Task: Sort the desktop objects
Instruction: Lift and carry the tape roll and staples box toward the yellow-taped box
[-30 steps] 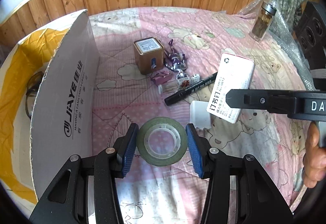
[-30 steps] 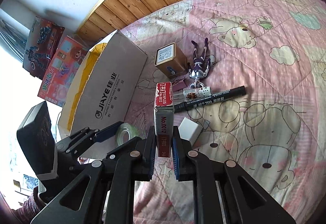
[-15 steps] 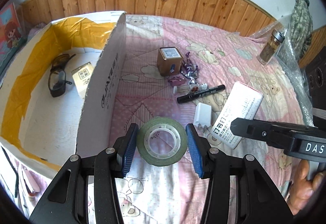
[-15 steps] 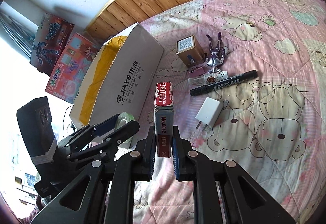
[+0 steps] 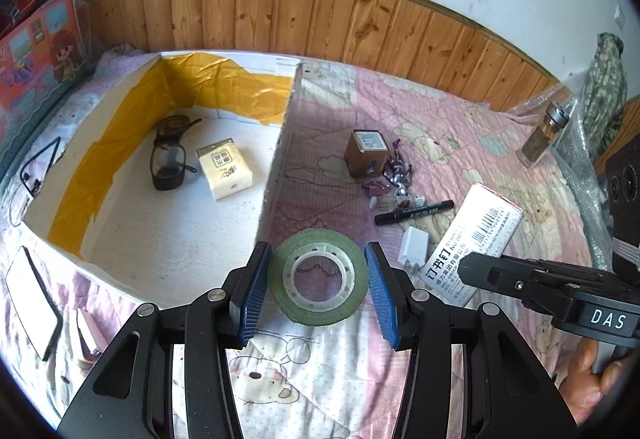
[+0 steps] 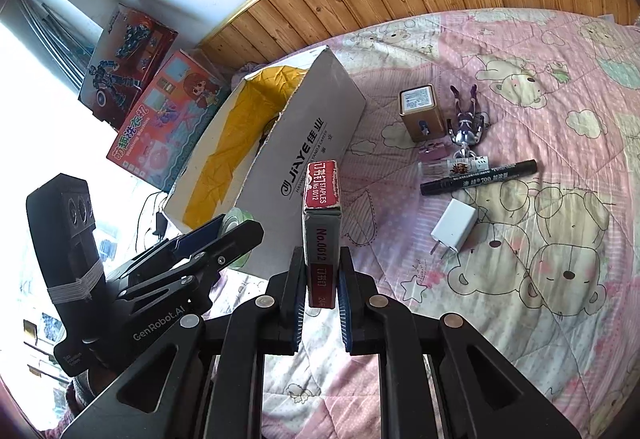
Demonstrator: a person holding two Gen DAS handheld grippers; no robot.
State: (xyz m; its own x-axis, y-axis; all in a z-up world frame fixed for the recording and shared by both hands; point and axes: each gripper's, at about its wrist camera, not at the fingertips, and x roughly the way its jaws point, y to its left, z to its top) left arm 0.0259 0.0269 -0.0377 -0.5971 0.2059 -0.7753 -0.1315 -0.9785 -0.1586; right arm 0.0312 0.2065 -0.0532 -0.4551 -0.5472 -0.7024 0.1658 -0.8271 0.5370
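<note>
My left gripper (image 5: 318, 289) is shut on a green tape roll (image 5: 319, 276), held in the air just right of the open cardboard box (image 5: 276, 175). My right gripper (image 6: 320, 287) is shut on a red and white staples box (image 6: 322, 223), also lifted; it shows in the left wrist view (image 5: 474, 243). The cardboard box (image 6: 316, 143) holds dark glasses (image 5: 168, 155) and a cream packet (image 5: 226, 168). On the pink quilt lie a brown tin (image 5: 367, 153), a purple figure (image 5: 398, 171), a black marker (image 5: 414, 212) and a white charger (image 5: 414, 244).
A glass jar (image 5: 546, 133) and bubble wrap (image 5: 580, 175) sit at the far right. Toy boxes (image 6: 160, 119) lean on the wall left of the cardboard box. A phone (image 5: 34, 301) lies at the near left. Wooden panelling (image 5: 320, 23) runs behind the bed.
Both grippers have risen and drawn back with their loads. The left one has moved toward the box, so its inside now shows.
</note>
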